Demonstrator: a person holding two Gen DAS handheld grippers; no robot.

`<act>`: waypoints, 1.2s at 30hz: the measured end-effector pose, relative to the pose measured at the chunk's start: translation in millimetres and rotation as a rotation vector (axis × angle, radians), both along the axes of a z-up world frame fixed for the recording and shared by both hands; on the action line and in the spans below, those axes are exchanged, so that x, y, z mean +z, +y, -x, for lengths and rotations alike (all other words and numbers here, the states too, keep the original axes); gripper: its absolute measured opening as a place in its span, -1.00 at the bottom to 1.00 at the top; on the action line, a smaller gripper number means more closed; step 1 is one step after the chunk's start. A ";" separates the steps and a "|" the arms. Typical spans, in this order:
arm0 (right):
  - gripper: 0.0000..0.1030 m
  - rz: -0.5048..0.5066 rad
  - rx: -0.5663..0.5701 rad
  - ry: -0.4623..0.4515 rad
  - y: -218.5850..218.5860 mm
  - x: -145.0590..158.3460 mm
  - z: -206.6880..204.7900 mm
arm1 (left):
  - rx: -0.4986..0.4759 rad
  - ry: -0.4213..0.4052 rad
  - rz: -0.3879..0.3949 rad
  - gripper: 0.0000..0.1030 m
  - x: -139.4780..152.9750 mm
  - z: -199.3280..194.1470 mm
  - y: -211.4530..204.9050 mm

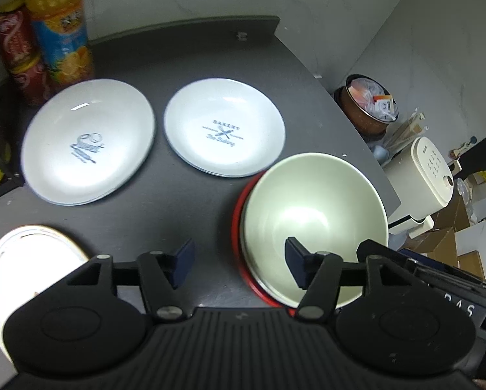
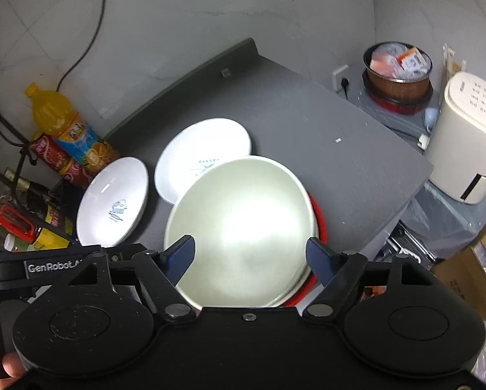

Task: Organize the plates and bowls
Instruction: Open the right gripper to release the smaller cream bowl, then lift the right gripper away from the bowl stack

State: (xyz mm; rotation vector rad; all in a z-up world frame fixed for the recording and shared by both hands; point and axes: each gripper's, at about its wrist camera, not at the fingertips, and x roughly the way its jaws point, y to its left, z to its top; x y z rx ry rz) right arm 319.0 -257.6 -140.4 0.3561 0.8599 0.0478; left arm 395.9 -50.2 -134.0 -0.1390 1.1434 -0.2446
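On the dark tabletop (image 1: 184, 201), a pale green bowl (image 1: 314, 214) sits nested in a red bowl (image 1: 238, 227), beside two white printed plates (image 1: 87, 139) (image 1: 223, 126). The left tool (image 1: 239, 265) hangs with jaws apart, holding nothing. The right tool (image 2: 249, 256), jaws apart, straddles the green bowl without touching it.

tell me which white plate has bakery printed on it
The right-hand white plate, next to the pale green bowl. The left plate carries a different script logo.
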 end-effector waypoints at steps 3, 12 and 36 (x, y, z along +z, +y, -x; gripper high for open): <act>0.59 0.011 0.014 -0.020 8.1 5.4 3.6 | 0.022 -0.030 -0.011 0.39 10.7 8.7 12.1; 0.75 0.012 0.090 -0.048 38.2 12.4 13.1 | 0.087 -0.078 -0.009 0.65 32.5 34.6 54.5; 1.00 0.088 0.292 -0.096 94.6 31.8 19.7 | 0.229 -0.082 -0.040 0.93 41.5 90.6 140.0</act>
